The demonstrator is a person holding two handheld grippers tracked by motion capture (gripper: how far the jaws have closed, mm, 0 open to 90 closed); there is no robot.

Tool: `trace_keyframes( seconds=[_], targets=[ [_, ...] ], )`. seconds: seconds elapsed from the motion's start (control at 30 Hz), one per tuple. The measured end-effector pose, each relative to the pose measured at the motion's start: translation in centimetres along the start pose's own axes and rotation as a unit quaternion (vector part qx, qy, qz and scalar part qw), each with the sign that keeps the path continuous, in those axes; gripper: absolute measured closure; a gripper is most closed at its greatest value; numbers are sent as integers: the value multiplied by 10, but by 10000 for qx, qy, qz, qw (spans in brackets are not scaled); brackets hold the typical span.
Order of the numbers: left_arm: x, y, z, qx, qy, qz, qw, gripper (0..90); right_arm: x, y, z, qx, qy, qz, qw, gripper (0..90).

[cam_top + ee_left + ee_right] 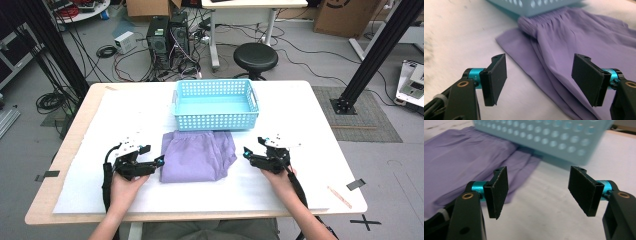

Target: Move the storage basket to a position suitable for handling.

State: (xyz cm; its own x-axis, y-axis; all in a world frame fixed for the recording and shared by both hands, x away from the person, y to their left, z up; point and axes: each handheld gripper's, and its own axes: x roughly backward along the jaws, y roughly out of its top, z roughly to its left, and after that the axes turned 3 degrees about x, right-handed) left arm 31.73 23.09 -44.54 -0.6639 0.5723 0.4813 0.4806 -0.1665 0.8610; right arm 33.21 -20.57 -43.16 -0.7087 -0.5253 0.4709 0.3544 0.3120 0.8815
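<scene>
A purple garment [197, 155] with a gathered waistband lies flat on the white table cover, just in front of a light blue perforated basket [216, 104]. My left gripper [159, 161] sits at the cloth's left edge, open, nothing between its pads; in the left gripper view the purple cloth [574, 42] spreads ahead and under the right pad [587, 78]. My right gripper [246, 152] is just off the cloth's right edge, open and empty. In the right gripper view the garment [461, 162] lies to the left and the basket [554, 135] stands ahead.
The white cover [310, 125] ends short of the wooden table edge [70, 150]. A wooden stick [340, 196] and a strip of black tape [355, 184] lie near the front right corner. Beyond the table stand a black stool [255, 57] and computer towers [167, 37].
</scene>
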Motion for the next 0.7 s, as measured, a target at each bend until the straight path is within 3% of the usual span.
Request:
trace_keyframes(
  seconds=[0.2,0.4,0.53,0.7],
  targets=[
    [0,-5,-15,-6,67,247,9997,304,-10,2,31,124,322,213,9992,345],
    [-3,-7,-23,9,91,445,9990,321,-19,2,58,422,510,452,9968,315],
    [-5,-7,-25,-88,133,556,9983,329,-28,1,66,570,332,812,9945,340],
    [-7,-7,-26,-35,168,641,9978,342,-30,1,59,450,134,1063,9932,357]
  ],
)
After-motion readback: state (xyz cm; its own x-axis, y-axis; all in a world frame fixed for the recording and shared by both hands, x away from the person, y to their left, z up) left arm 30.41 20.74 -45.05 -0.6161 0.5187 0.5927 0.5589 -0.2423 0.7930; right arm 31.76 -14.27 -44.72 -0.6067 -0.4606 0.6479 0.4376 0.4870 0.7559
